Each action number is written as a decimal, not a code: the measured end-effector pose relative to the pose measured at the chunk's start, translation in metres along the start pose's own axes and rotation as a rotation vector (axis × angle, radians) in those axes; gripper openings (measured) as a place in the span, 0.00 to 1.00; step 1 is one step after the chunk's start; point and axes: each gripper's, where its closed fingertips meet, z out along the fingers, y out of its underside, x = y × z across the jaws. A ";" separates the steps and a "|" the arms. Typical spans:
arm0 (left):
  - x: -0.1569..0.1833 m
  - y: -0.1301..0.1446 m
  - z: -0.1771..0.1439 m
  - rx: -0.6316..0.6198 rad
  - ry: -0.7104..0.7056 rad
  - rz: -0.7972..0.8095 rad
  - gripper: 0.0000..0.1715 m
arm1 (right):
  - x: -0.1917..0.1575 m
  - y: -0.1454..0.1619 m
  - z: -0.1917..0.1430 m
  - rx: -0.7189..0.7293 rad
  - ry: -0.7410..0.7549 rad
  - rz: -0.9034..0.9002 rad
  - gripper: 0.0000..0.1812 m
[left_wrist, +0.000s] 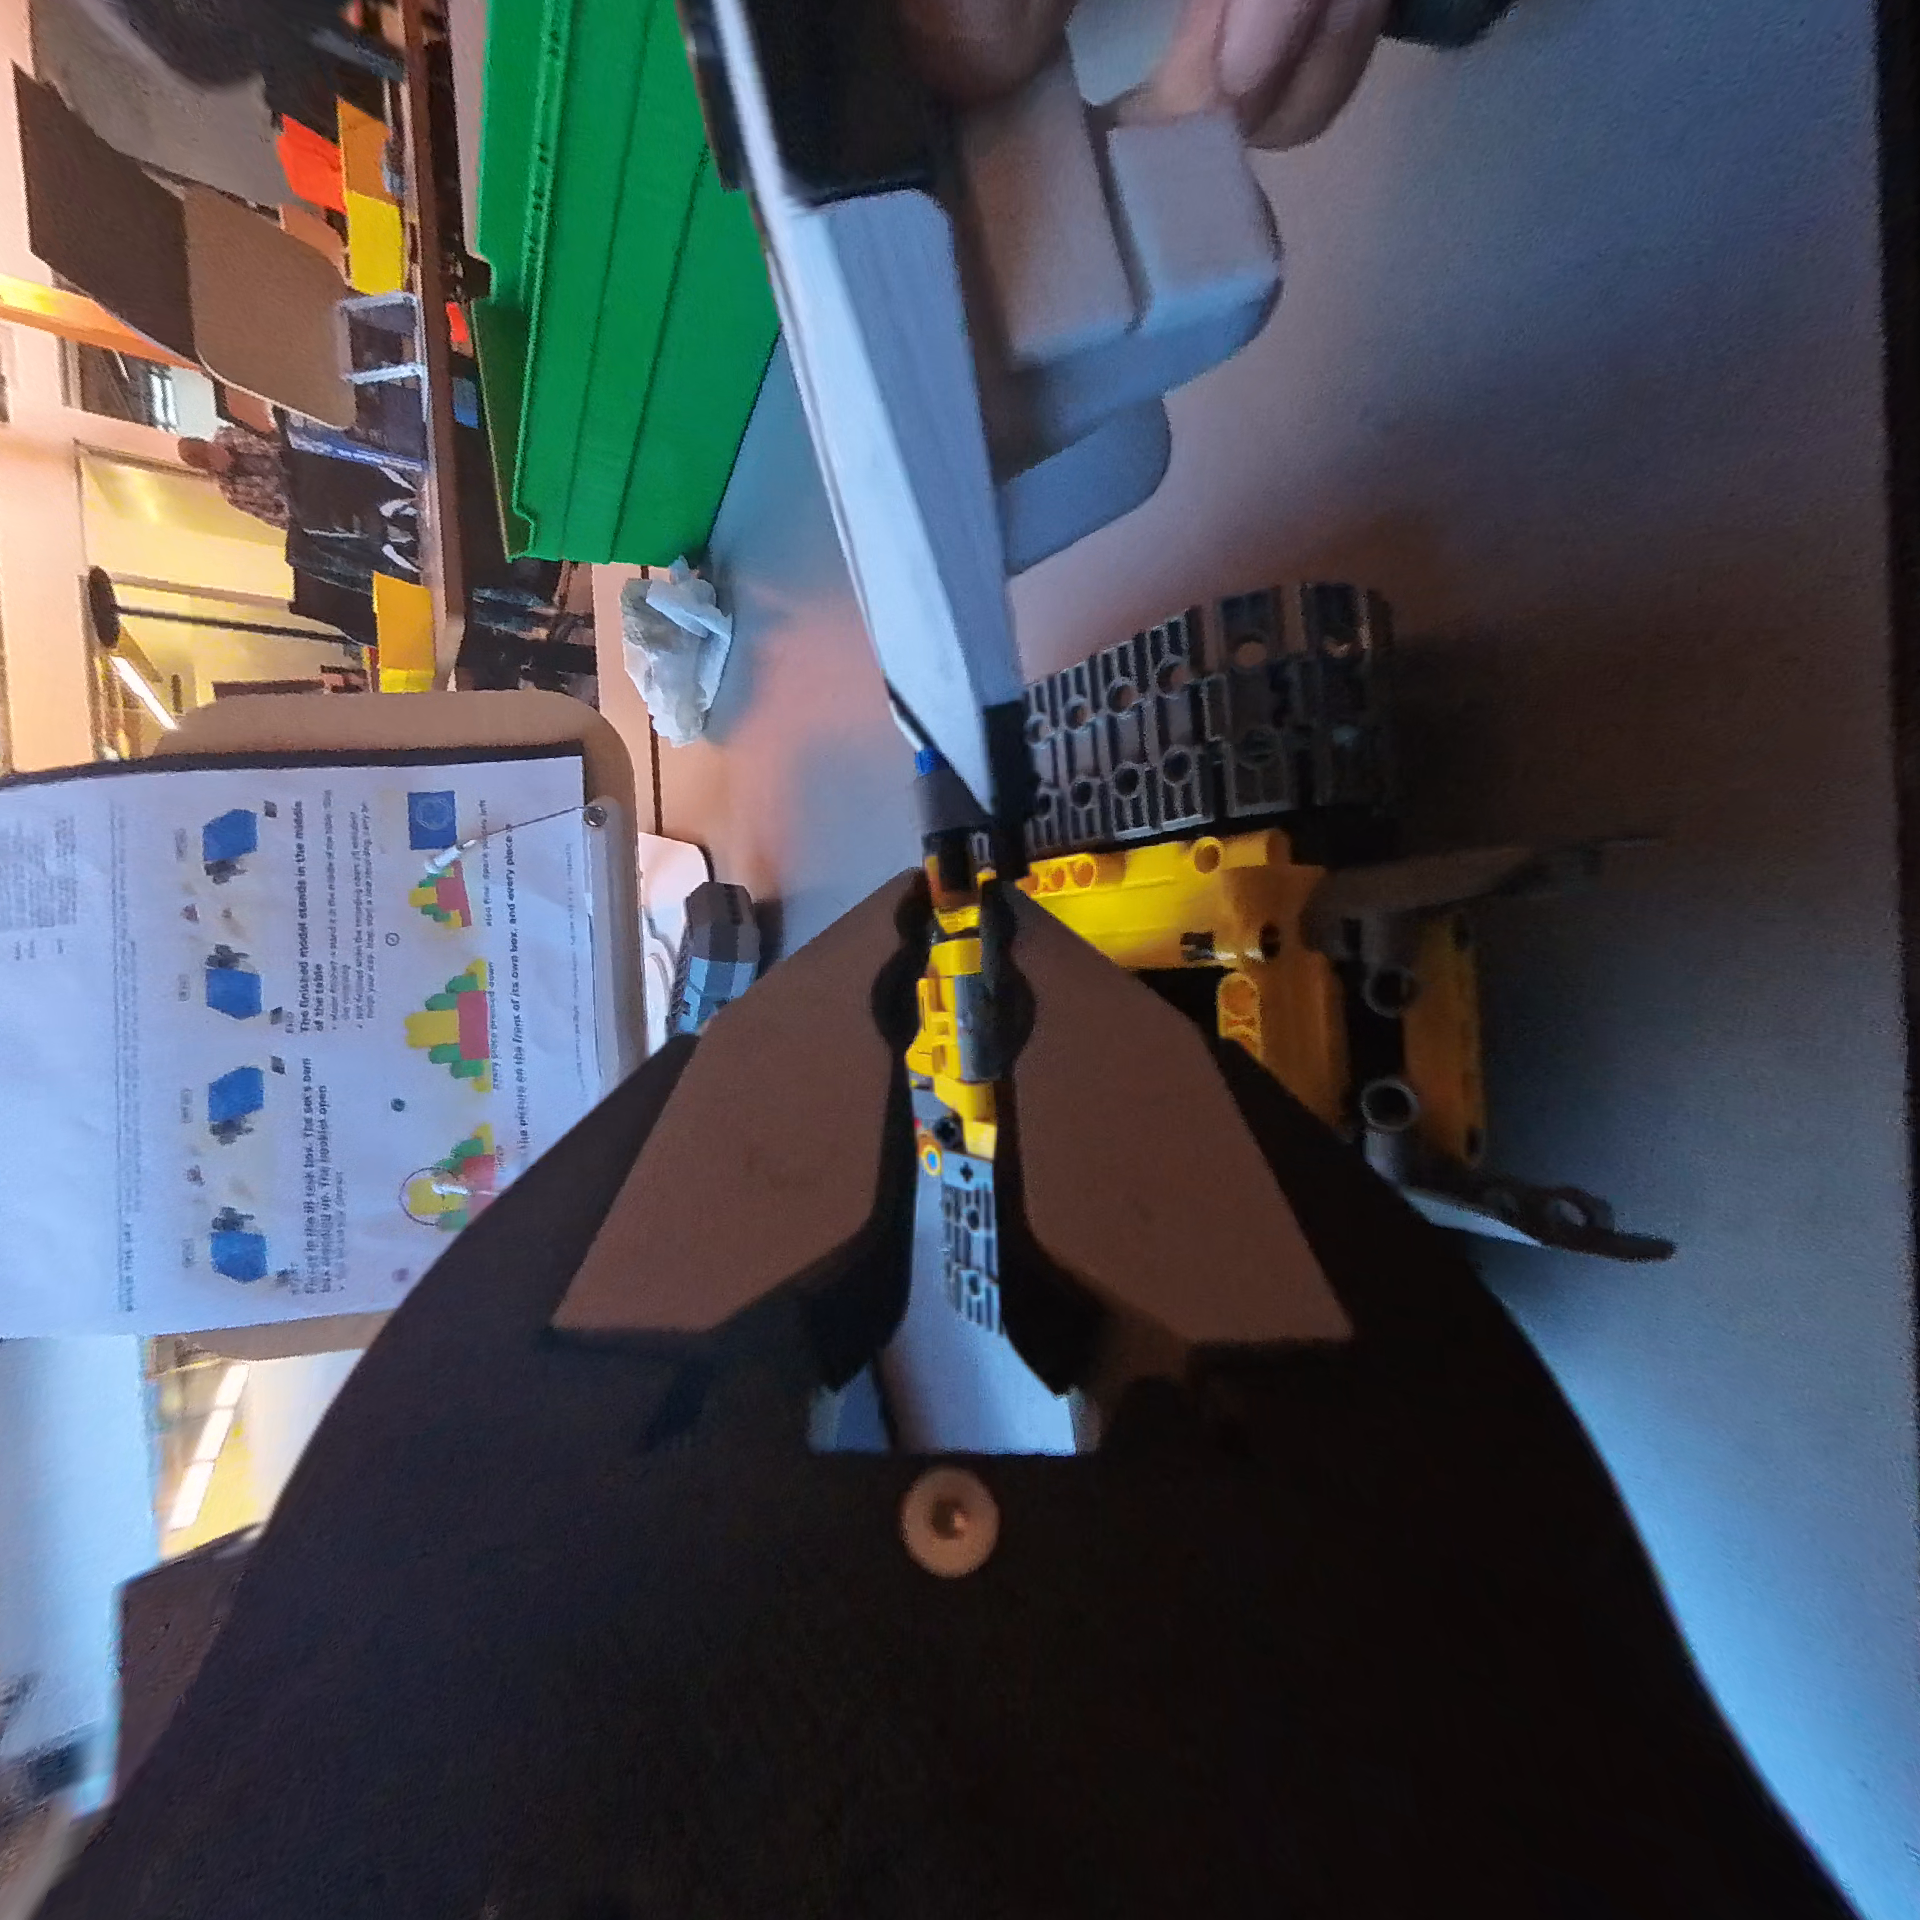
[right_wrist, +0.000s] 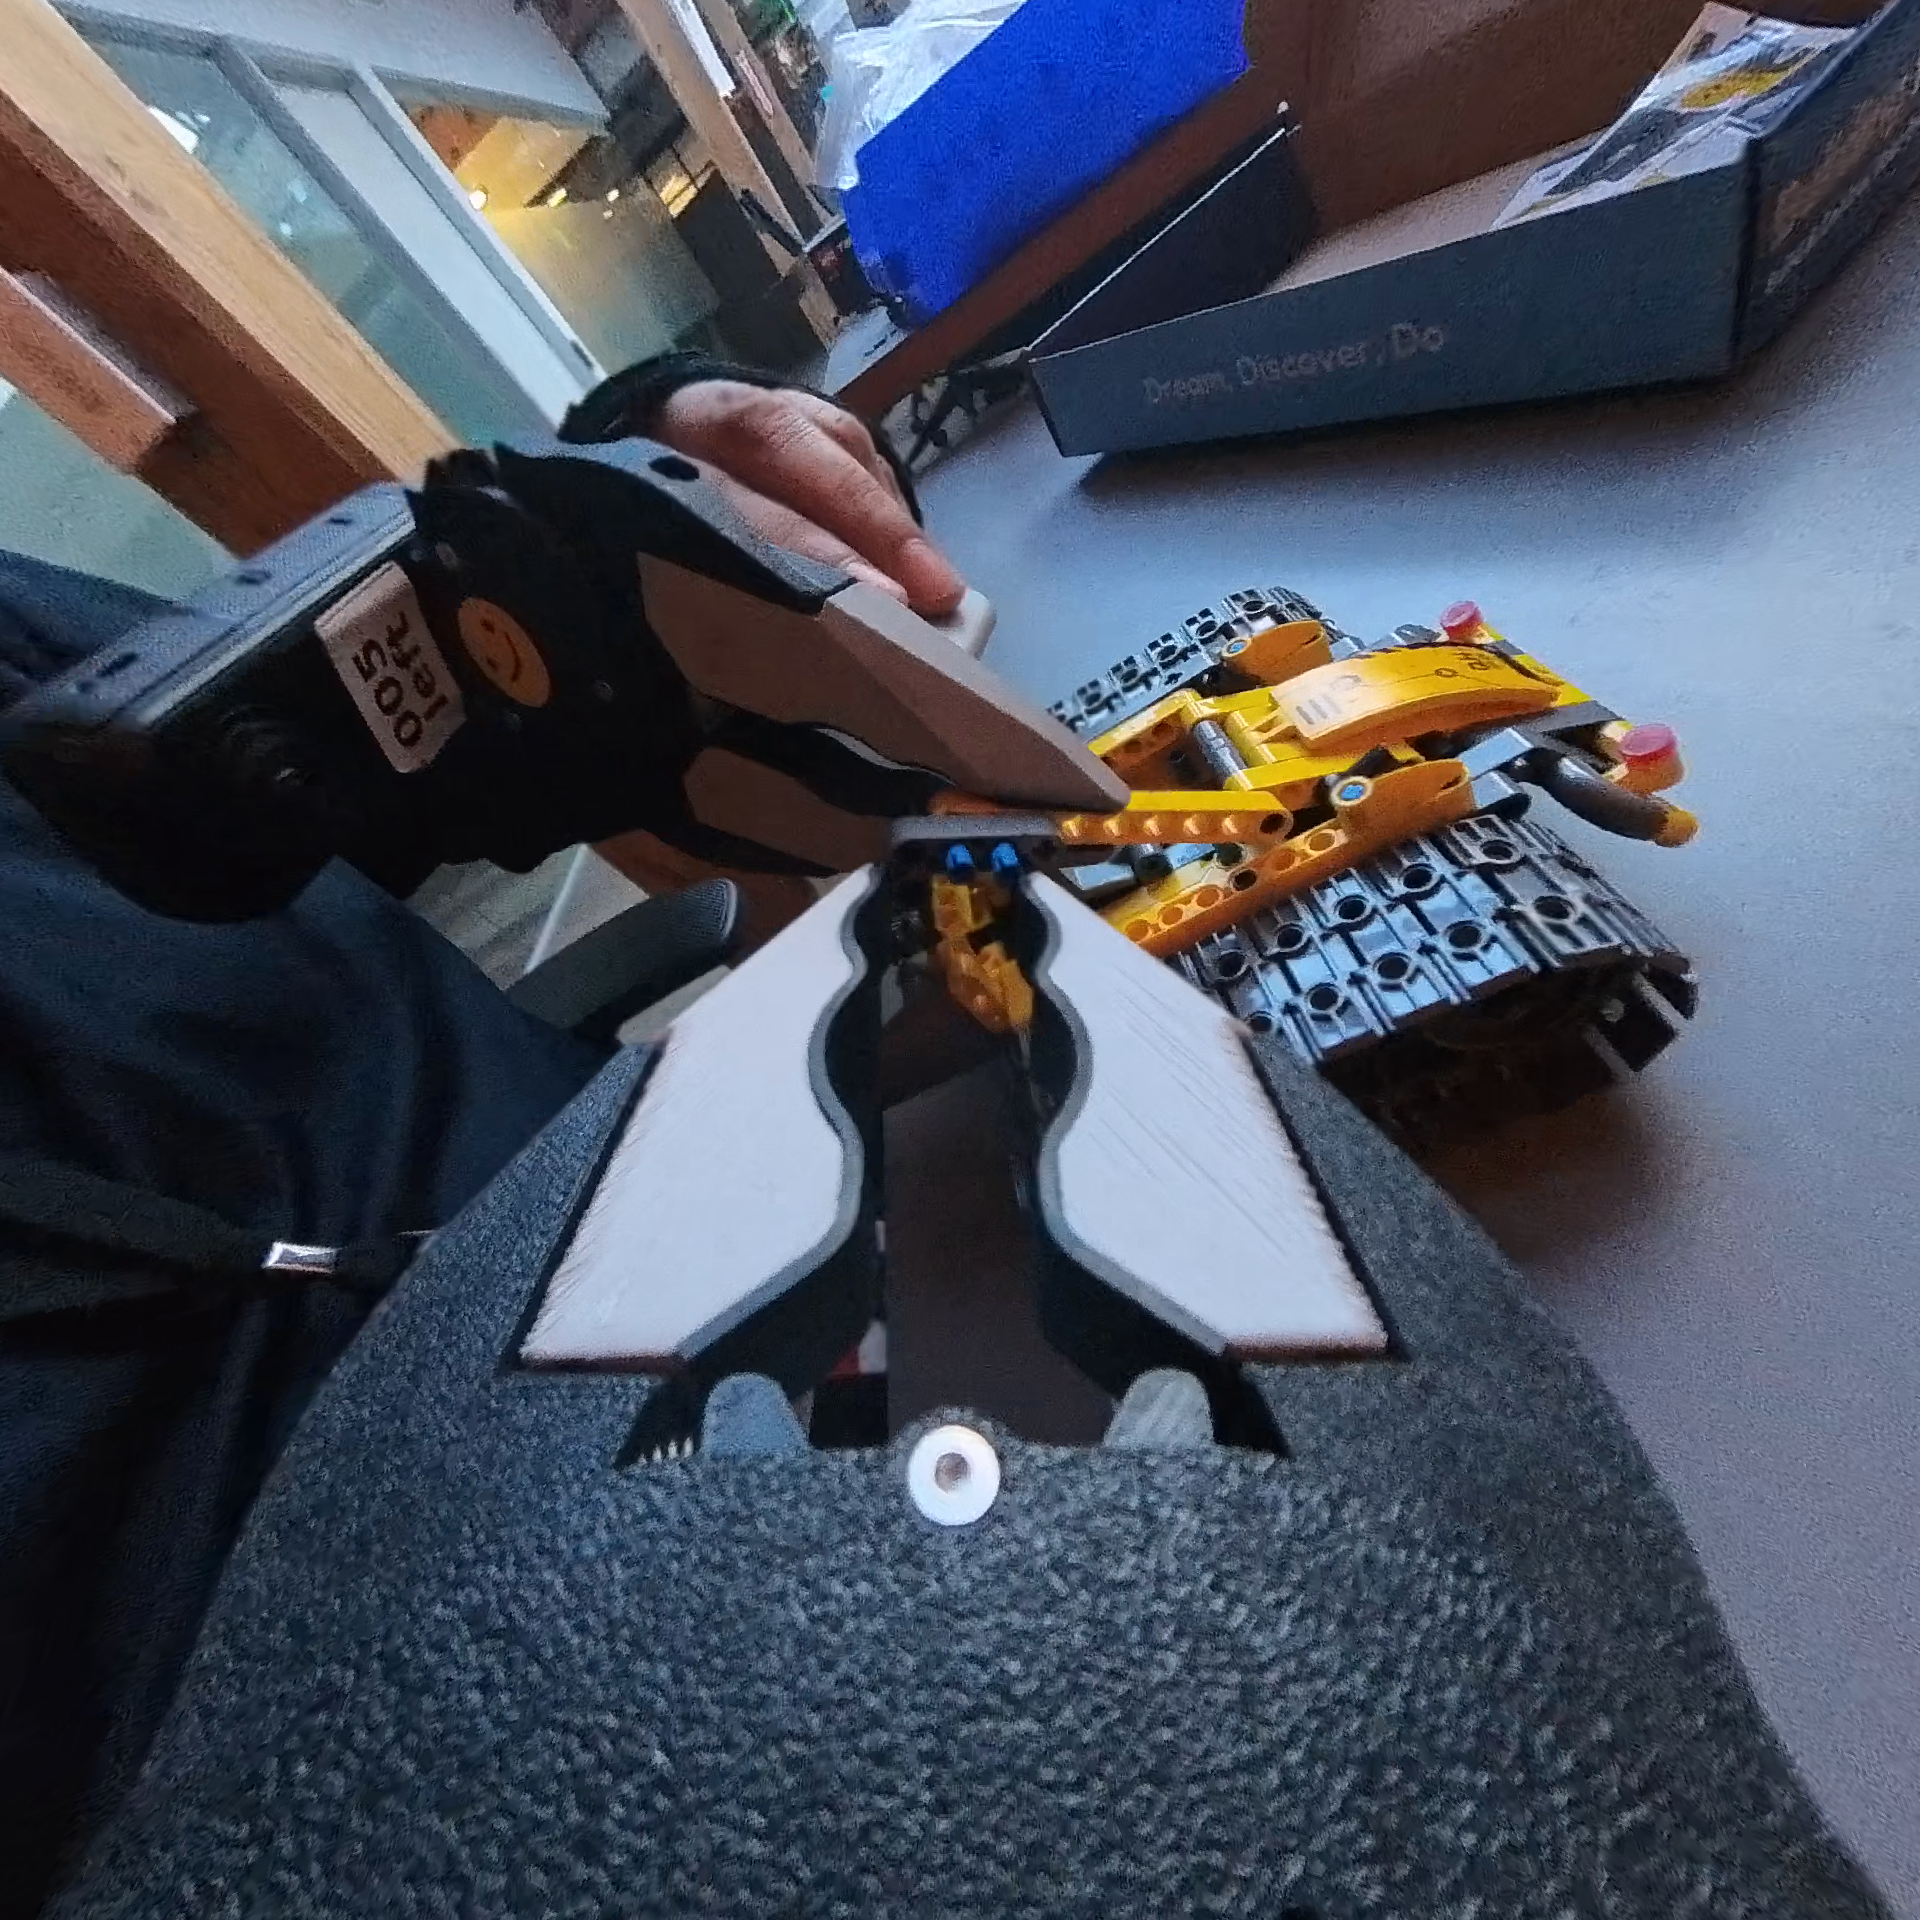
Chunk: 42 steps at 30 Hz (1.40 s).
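Yellow and black brick-built tracked vehicle (right_wrist: 1382, 831) sits on the grey table (right_wrist: 1558, 1351), near centre, with an open dark box (right_wrist: 1403, 332) beyond it. Left gripper (left_wrist: 961, 914) is closed narrow on a yellow arm piece (left_wrist: 951, 997) at the model's near end. Right gripper (right_wrist: 951, 894) looks pinched narrow on the same end; actual contact is hard to confirm.

Handling, judged: light, rigid plastic, but pinned joints may pop apart; the solid frame beams give safer purchase than the loose track links (right_wrist: 1403, 935).

The model's underside and far end are hidden, and the left wrist view is blurred.
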 end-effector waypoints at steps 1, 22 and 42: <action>0.000 0.000 0.000 0.015 0.008 -0.051 0.03 | 0.001 0.000 -0.001 -0.007 0.023 -0.036 0.12; -0.005 -0.004 -0.004 0.202 0.127 -0.379 0.03 | -0.001 -0.019 0.009 -0.256 0.631 -1.088 0.08; -0.023 0.009 0.007 0.172 -0.034 -0.528 0.03 | 0.041 -0.032 -0.028 -0.271 1.025 -1.023 0.04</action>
